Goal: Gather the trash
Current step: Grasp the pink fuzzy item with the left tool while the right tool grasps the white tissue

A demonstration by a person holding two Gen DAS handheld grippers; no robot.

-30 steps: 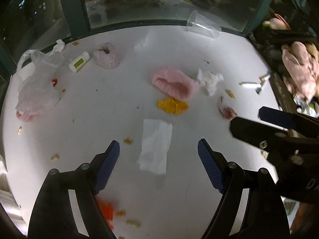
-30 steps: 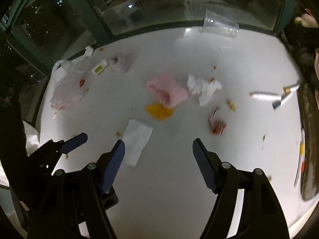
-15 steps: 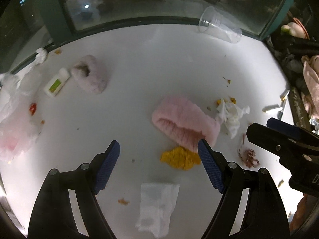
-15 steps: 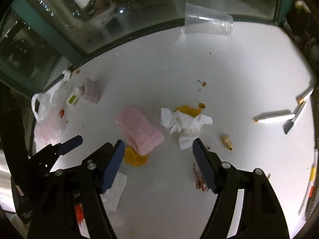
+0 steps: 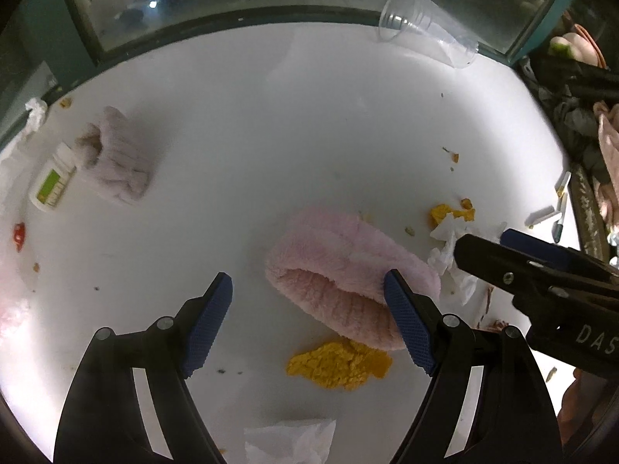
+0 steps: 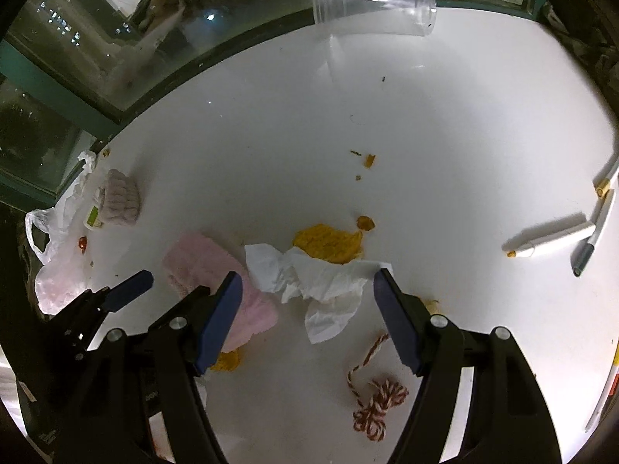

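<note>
Both grippers have swept forward and down across the white tabletop (image 6: 445,123) since a second ago, the left gripper (image 5: 309,321) now hanging jaws apart and empty by the fluffy pink slipper (image 5: 344,270), the right gripper (image 6: 307,309) likewise spread and empty over the crumpled white tissue (image 6: 309,274), apparently lined up for a pinch. Two slippers, two yellow food spills, one toppled clear plastic cup (image 6: 371,4) at the far edge and one red-white string (image 6: 375,402) lie scattered about.
</note>
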